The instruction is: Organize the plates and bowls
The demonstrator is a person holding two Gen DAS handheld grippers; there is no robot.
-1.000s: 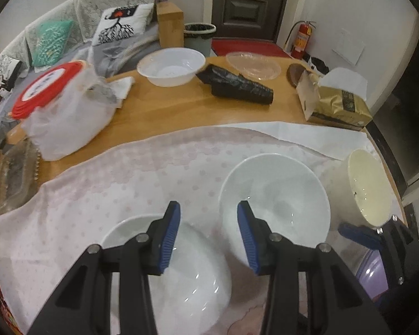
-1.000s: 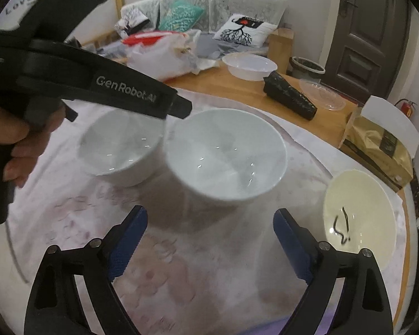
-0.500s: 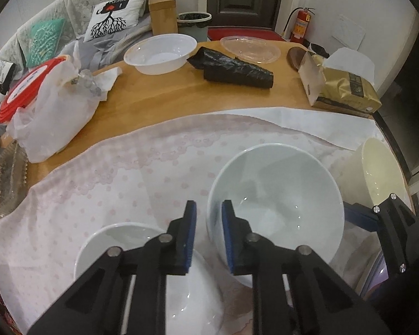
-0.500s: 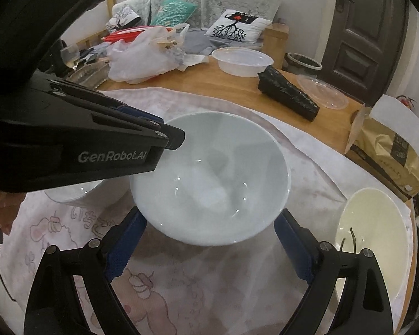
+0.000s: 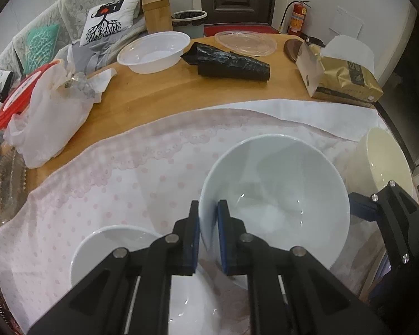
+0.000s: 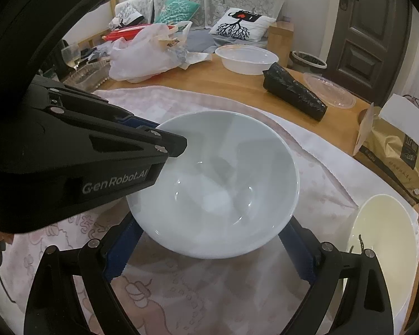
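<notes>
The left gripper (image 5: 208, 223) was clamped on the near rim of the white bowl (image 5: 276, 189), lifted over the cloth; the right gripper (image 6: 209, 248) was spread wide beneath it. A level carry toward the second bowl (image 5: 103, 251) was advised. A second earlier, those left fingers were apart.

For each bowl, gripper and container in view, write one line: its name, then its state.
left gripper: shut on the large white bowl's rim
large white bowl: upright, gripped
right gripper: open, fingers on either side of that bowl
small white bowl: upright, on the cloth
cream bowl: upright
plastic tub: open, lidless
</notes>
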